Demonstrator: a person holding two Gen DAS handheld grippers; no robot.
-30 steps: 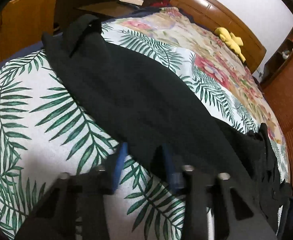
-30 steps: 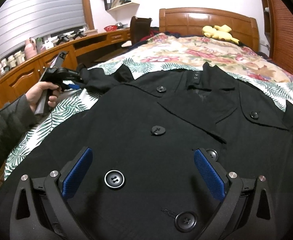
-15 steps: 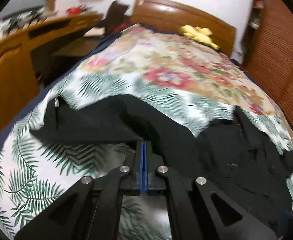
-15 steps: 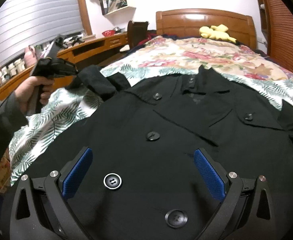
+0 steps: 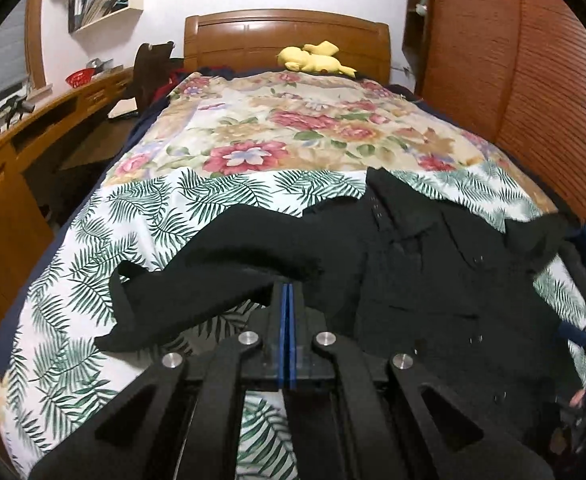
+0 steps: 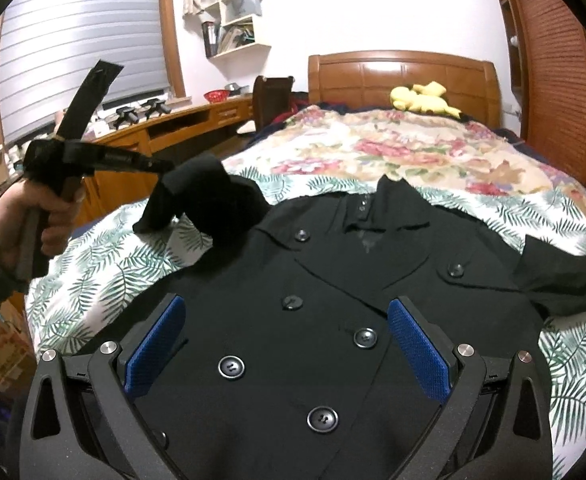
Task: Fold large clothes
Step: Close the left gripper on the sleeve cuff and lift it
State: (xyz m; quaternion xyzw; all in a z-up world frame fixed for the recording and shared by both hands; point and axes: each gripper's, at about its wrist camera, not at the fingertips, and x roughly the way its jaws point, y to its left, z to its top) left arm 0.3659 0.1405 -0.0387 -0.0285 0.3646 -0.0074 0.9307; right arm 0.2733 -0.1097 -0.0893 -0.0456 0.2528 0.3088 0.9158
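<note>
A black buttoned coat [image 6: 333, 280] lies face up on the bed, collar toward the headboard. My left gripper [image 5: 287, 288] is shut on the coat's left sleeve [image 5: 221, 264], which hangs lifted off the bedcover. In the right wrist view the same left gripper [image 6: 167, 167], held by a hand [image 6: 53, 216], carries the raised sleeve [image 6: 213, 196] above the coat's shoulder. My right gripper [image 6: 285, 304] hovers open over the coat's front, a button between its blue pads [image 6: 155, 348], touching nothing. The other sleeve [image 6: 565, 276] lies spread to the right.
The bed has a leaf-print sheet [image 5: 93, 264] and a floral cover [image 5: 293, 128]. A yellow plush toy [image 6: 421, 100] rests at the wooden headboard [image 6: 401, 76]. A wooden desk [image 6: 181, 128] and chair [image 6: 273, 96] stand left; a slatted wardrobe [image 5: 533, 80] runs along the right.
The left gripper shut on the sleeve and lifted it off the sheet, rolling upright and swinging toward the coat body. The right gripper rose a little and stayed open.
</note>
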